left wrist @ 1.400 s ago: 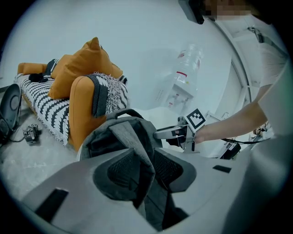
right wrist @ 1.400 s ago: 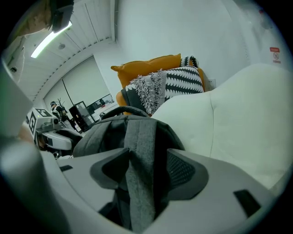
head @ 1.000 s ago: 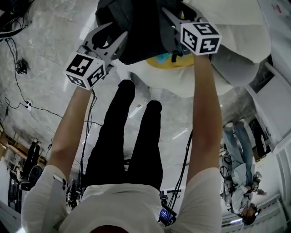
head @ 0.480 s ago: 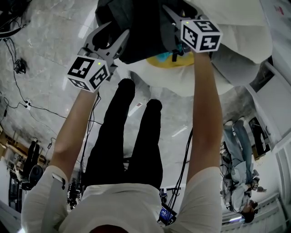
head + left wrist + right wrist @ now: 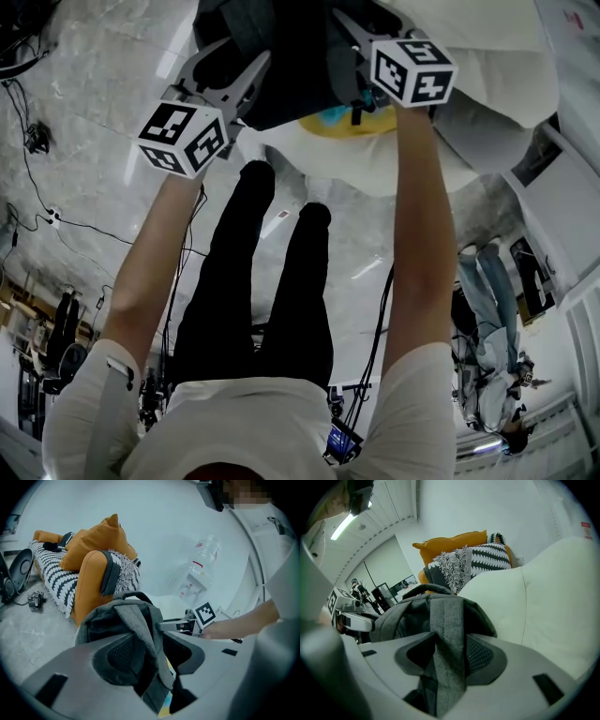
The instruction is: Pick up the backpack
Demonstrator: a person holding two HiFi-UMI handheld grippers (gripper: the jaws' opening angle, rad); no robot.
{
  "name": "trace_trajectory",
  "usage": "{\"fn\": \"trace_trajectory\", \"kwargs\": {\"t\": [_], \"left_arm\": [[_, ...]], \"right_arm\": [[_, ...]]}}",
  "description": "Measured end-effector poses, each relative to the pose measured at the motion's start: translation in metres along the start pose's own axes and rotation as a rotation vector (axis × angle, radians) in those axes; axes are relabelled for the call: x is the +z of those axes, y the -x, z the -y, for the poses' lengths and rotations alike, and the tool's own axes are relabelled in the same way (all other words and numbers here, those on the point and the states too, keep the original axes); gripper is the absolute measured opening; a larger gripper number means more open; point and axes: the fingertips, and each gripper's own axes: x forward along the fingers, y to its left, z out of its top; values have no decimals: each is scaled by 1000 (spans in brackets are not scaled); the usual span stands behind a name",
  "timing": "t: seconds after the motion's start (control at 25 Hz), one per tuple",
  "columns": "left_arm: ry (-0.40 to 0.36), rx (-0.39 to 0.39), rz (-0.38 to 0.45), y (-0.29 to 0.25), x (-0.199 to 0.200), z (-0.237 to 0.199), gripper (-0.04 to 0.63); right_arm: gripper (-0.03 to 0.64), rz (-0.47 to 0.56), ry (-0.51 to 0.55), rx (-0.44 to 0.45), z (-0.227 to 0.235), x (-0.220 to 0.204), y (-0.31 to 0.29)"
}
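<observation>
The backpack (image 5: 281,56) lies at the near edge of a white cushioned seat (image 5: 487,94), partly over a yellow patch (image 5: 342,124). It has not shifted in the last second and is not yet lifted. What has changed is the jaws. Those of the left gripper (image 5: 147,637) have just been opening and now stand about as wide as they go. A grey strap (image 5: 136,616) runs loosely between them, against the left jaw and clear of the right one. This gripper has also rolled slightly, as its marker cube shows in the head view. Those of the right gripper (image 5: 450,639) have just begun closing around the other strap (image 5: 447,616), yet they remain wide and do not look to be pinching it. So neither side appears to have a hold: the left seems to be resetting its grasp and the right just starting one. Both will need to clamp before any lift.
</observation>
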Motion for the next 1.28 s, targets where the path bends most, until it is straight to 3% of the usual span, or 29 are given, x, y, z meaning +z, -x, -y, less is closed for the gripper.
{"fn": "trace_trajectory", "kwargs": {"t": [0.08, 0.12, 0.4, 0.6, 1.28], "left_arm": [[7, 5, -4, -1, 1, -1, 165], [7, 8, -6, -1, 1, -2, 119], [0, 5, -14, 5, 8, -1, 51], [-9, 2, -9, 14, 15, 9, 46], [-12, -15, -3, 70, 8, 73, 41]], "right_arm": [[184, -1, -7, 7, -3, 0, 0], [177, -3, -11, 9, -3, 0, 1], [102, -17, -17, 18, -10, 1, 13], [46, -15, -36, 18, -21, 2, 28], [44, -32, -78, 19, -68, -16, 113]]}}
